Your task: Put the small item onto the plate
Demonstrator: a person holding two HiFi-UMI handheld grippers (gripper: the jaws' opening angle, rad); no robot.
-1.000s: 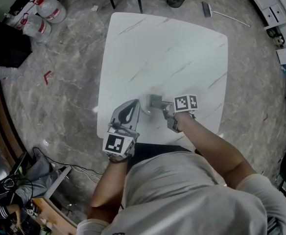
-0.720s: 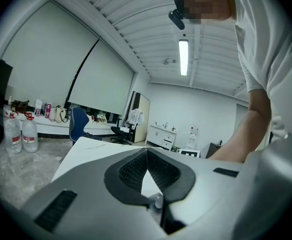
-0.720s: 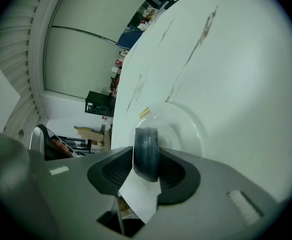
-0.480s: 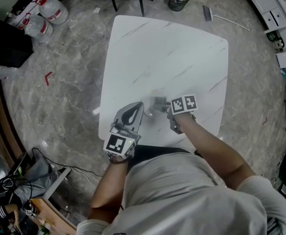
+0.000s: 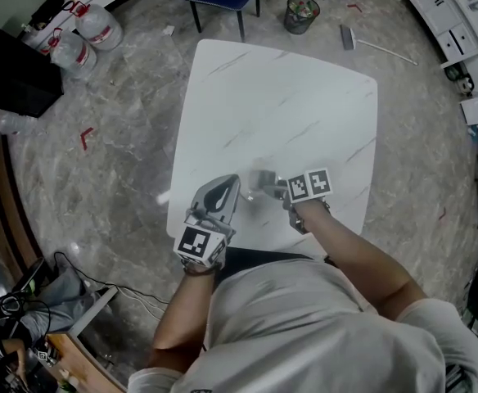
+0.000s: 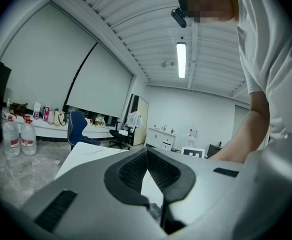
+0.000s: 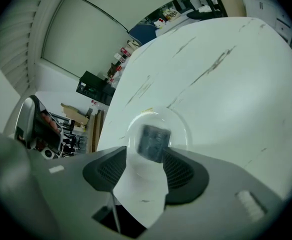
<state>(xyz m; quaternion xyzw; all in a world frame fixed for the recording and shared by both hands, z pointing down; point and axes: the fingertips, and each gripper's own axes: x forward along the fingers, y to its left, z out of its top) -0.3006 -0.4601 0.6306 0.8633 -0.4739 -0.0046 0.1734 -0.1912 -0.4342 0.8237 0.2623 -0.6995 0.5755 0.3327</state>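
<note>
Item lies on the clear plate, so the placing looks done and I'm letting go. My left gripper waits with its fingers together and empty. My right gripper has just been opening. Its fingers stand wide, the item between their tips, unpressed. The item is blocky, with its long axis roughly along my reach. Next I should back straight off the desk without nudging the plate.

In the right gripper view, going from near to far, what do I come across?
Fingers of the right gripper, just opened, gripping nothing → clear plate with the small dark item on it → bare white tabletop → blue chair beyond the far edge.
</note>
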